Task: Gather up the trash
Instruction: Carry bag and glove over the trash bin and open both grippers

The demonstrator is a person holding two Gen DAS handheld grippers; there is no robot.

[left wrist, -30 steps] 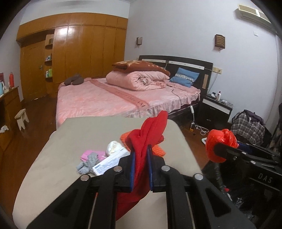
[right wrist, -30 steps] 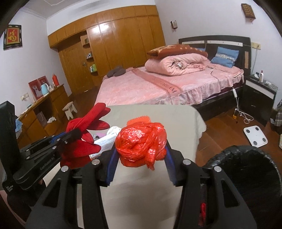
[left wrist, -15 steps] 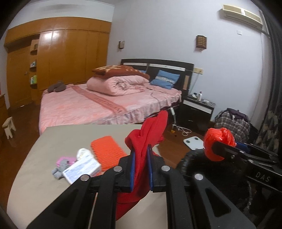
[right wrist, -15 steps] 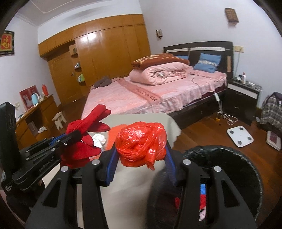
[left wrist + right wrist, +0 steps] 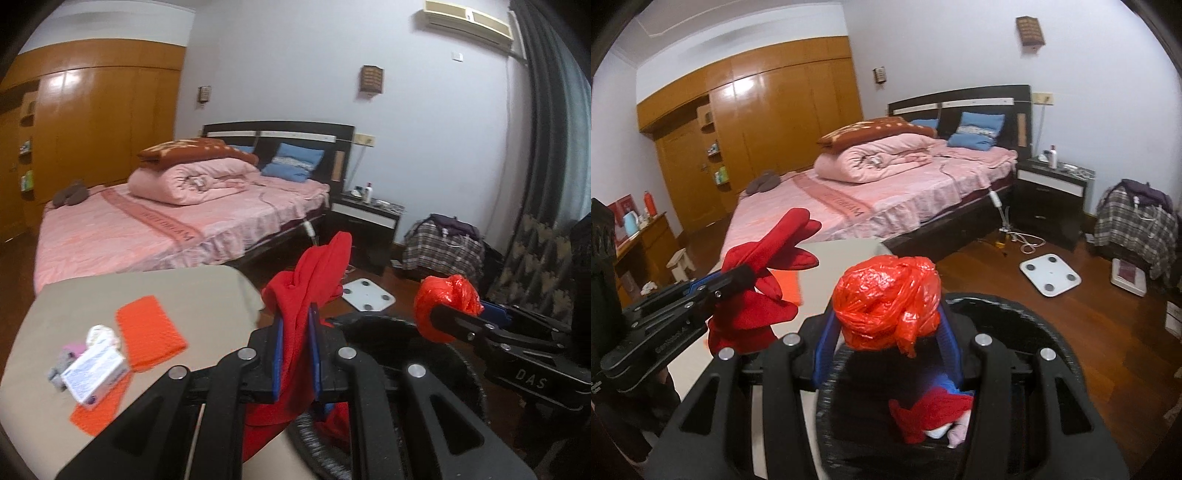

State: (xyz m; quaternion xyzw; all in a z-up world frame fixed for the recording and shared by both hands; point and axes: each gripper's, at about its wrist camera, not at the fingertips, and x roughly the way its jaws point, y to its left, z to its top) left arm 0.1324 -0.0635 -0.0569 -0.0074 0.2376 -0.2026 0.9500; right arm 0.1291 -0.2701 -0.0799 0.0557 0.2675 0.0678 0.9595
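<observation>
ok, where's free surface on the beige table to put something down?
Bare: the table's far strip behind the orange pad, and the near-left corner. Crowded: the left cluster around the white box, beside the pad.

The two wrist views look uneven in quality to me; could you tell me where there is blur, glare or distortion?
Left wrist view: the small box on the table is smeared by motion blur, and the wardrobe shows glare. Right wrist view: sharper; the red plastic bag is crisp, the wardrobe doors glare, and fisheye bending curves the walls, with dark corners.
</observation>
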